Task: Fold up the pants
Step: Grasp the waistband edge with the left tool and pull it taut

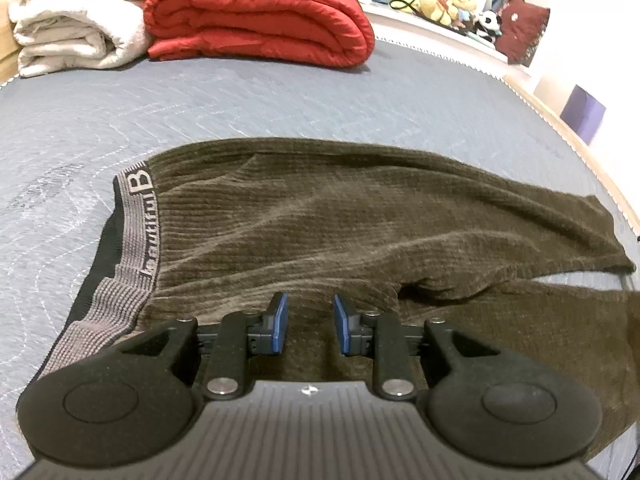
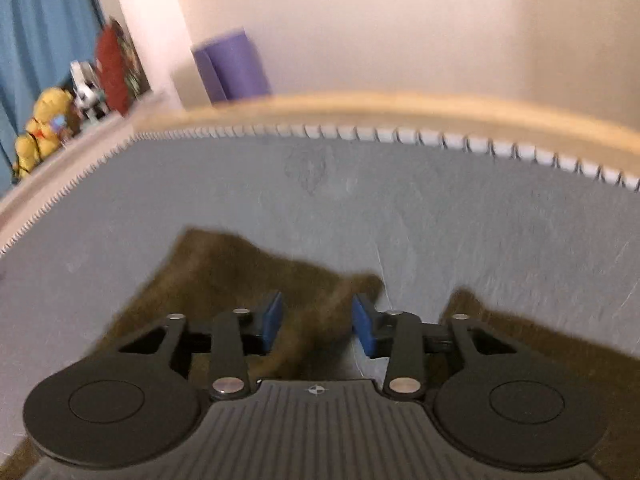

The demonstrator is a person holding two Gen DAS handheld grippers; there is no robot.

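Grey quilted bed (image 1: 280,100) carries the brown ribbed pants (image 1: 360,216), lying flat with the waistband at the left. Left tool (image 1: 310,322) is just above the cloth, its blue pads spread and pinching nothing. Right tool (image 2: 316,322) is also spread, with a blurred fold of pants between the pads, not pressed.

Ribbed, matt brown knit pants (image 1: 320,216) on quilted grey mattress cloth (image 1: 200,104)
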